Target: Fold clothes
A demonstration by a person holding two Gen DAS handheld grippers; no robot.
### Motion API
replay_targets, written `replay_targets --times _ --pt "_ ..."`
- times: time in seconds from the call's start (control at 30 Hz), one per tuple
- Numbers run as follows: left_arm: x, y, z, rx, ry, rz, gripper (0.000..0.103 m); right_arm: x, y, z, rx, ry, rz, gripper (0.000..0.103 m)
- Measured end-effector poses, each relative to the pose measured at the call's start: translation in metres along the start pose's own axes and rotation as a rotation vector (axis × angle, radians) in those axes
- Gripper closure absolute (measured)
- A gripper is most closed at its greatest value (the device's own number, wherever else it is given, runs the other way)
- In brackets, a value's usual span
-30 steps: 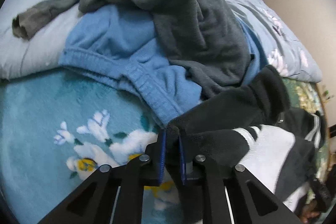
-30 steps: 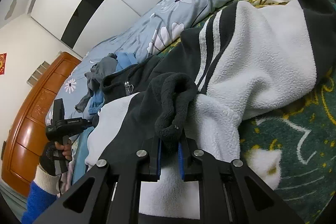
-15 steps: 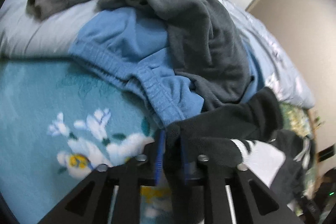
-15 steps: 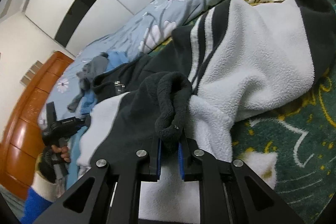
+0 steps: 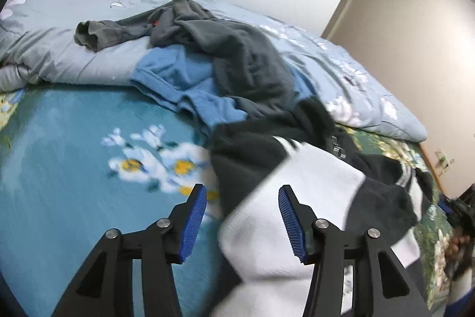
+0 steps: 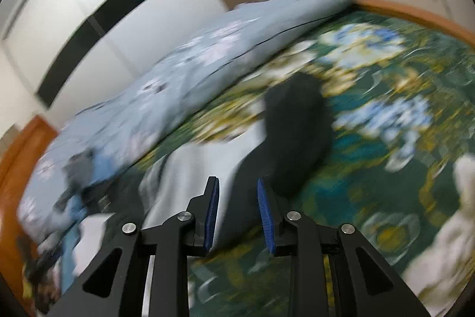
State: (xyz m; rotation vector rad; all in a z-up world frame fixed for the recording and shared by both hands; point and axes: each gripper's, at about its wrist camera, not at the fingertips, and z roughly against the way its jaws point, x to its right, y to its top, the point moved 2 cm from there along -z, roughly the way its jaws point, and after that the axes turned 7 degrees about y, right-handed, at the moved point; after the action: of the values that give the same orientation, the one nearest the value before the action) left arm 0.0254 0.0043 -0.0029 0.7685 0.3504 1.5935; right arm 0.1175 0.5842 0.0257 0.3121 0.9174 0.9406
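A black and white fleece jacket (image 5: 302,198) lies on the bed, its white panel under my left gripper (image 5: 242,220), which is open and empty just above it. In the right wrist view, which is blurred, the jacket's black sleeve (image 6: 297,138) lies on the green floral blanket (image 6: 386,183) ahead of my right gripper (image 6: 237,213). That gripper is open and empty. A dark grey garment (image 5: 237,55) lies over a blue garment (image 5: 184,85) further back.
A light blue floral duvet (image 5: 59,28) is bunched along the back of the bed and also shows in the right wrist view (image 6: 178,73). A teal floral blanket (image 5: 74,153) covers the left. A wooden bed frame (image 6: 415,17) edges the far side.
Both grippers opened and let go of the black fleece parts they held. The jacket now lies on the bed. Both cameras have tilted up and swung.
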Motion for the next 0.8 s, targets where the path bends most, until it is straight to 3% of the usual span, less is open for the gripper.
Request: replay_targets --times 0.07,0.23,0.37,0.5,0.53,0.57,0.6,0.8 --pt "0.01 -0.012 0.005 0.01 -0.037 0.009 0.044 0.016 0.009 -0.01 0.013 -0.024 -0.048 0.064" --pt "0.026 -0.038 0.007 0.013 -0.057 -0.004 0.042 0.051 0.028 -0.038 0.038 -0.066 -0.169 0.063" --pt "0.032 -0.046 0.005 0.012 -0.042 -0.026 0.042 0.062 0.036 -0.057 0.005 -0.088 -0.151 0.063" --pt "0.038 -0.052 0.003 0.015 -0.026 -0.044 0.041 0.059 0.038 -0.039 0.065 -0.045 -0.129 0.063" --pt "0.04 -0.053 0.002 0.015 -0.024 -0.046 0.041 0.058 0.038 -0.034 0.082 -0.032 -0.123 0.065" --pt "0.04 -0.053 0.003 0.013 -0.027 -0.045 0.041 0.057 0.038 -0.029 0.1 -0.019 -0.118 0.082" --pt "0.04 -0.053 0.004 0.014 -0.029 -0.044 0.041 0.056 0.038 -0.023 0.117 -0.006 -0.113 0.093" --pt "0.04 -0.052 0.016 0.041 -0.036 -0.044 0.041 0.049 0.039 0.008 0.22 0.073 -0.081 0.095"
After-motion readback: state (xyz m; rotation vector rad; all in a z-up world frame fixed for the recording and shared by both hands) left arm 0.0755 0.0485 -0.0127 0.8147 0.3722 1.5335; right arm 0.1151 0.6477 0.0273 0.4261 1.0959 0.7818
